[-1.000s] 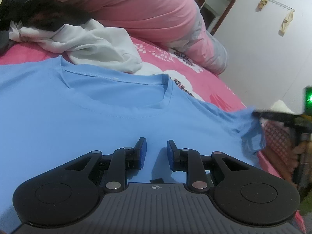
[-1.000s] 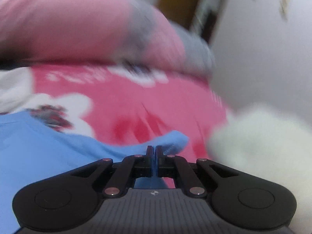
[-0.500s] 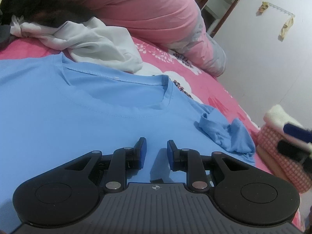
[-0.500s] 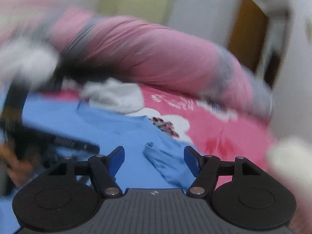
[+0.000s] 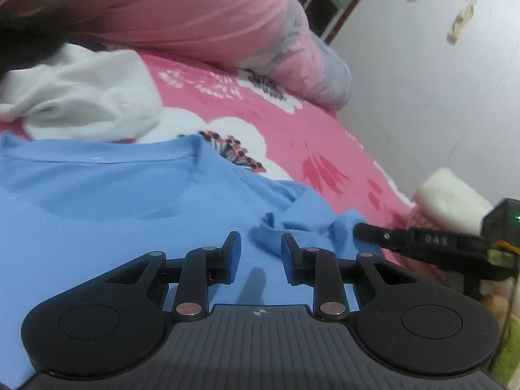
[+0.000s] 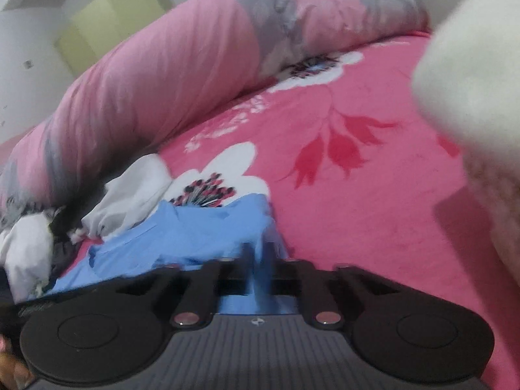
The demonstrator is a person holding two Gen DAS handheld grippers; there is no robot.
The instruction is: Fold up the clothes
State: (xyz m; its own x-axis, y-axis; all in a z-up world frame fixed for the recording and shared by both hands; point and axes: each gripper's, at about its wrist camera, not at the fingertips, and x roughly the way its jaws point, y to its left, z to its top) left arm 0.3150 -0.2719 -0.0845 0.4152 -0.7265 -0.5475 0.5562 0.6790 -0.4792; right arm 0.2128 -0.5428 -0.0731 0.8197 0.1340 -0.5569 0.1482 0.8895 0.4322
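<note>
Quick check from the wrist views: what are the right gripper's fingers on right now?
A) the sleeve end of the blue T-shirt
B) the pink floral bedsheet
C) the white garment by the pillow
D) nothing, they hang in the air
A: in the right wrist view the right gripper has its fingers closed on blue cloth, and the left wrist view shows its tip at the bunched sleeve of the blue T-shirt.

At lower centre, the right gripper (image 6: 258, 256) pinches the blue shirt's (image 6: 195, 230) sleeve; pink floral bed (image 6: 357, 195) fills the frame behind.
</note>
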